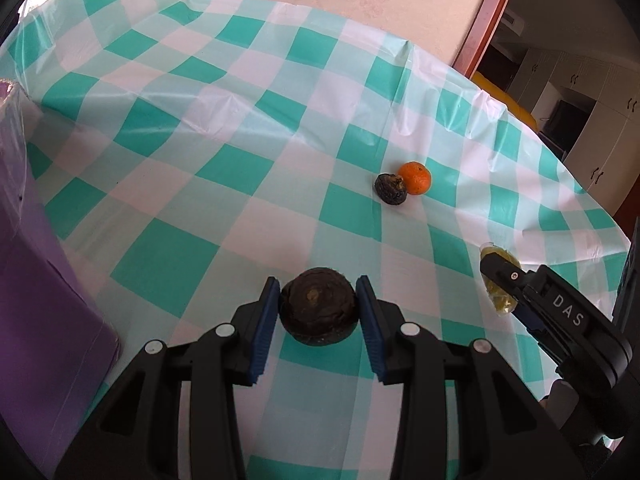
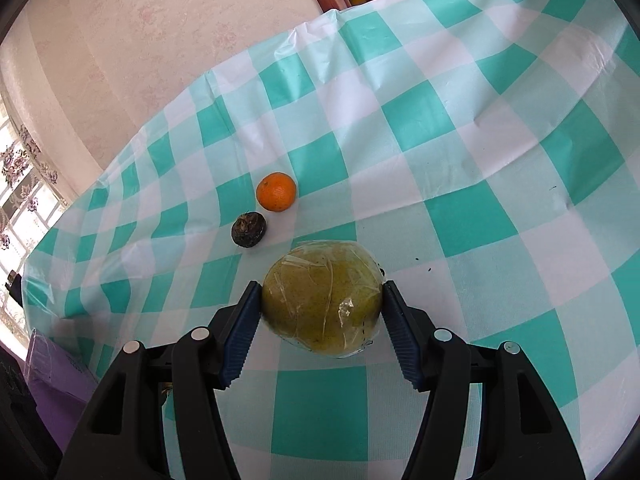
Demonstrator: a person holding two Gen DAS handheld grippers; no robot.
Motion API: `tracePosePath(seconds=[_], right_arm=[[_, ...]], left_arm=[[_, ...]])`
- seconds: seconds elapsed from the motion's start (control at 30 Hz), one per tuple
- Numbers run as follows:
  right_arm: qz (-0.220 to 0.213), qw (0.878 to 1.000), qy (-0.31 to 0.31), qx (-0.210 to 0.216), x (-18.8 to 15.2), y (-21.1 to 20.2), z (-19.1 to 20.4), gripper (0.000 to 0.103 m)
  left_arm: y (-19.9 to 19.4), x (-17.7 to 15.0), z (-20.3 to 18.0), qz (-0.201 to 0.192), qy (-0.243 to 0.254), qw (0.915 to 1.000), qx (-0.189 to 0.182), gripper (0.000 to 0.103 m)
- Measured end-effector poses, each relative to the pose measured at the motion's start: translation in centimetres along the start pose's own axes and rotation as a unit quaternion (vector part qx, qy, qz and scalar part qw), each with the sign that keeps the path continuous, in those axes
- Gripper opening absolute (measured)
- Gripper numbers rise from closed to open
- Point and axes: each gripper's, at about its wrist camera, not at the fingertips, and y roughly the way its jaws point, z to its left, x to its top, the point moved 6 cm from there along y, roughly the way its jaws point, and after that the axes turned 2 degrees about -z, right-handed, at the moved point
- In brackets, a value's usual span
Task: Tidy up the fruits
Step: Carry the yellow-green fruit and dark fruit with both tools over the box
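Left wrist view shows the left gripper (image 1: 318, 308) clenched on a dark brown fruit (image 1: 318, 310), its blue pads pressed against both flanks and the fruit held clear above the checked tablecloth (image 1: 168, 168). Right wrist view shows the right gripper (image 2: 322, 306) grasping a plastic-wrapped green fruit (image 2: 322, 296), pads seated on its widest part. A small orange (image 2: 276, 192) and a second small dark fruit (image 2: 248, 230) lie on the cloth, touching or nearly so, well ahead of both grippers. A purple box (image 1: 36, 280) stands at the left edge of the left view; I judge it the likely place for the fruit, though its opening is out of sight. To carry well, both grips should hold steady with no extra squeeze, since the dark fruit looks soft and the film on the green one may slip against the pads. Bringing one fruit to the box at a time would keep the two grippers from crowding each other, and each should be lowered until it rests before the pads let go.
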Motion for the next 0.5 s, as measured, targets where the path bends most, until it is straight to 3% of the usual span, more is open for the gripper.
tracePosePath(seconds=[0.5], right_arm=[[0.0, 1.0, -0.02, 0.008, -8.1, -9.1, 1.3, 0.06]], left_arm=[[-8.8, -6.3, -0.3, -0.017, 0.064, 0.9969, -0.043, 0.04]])
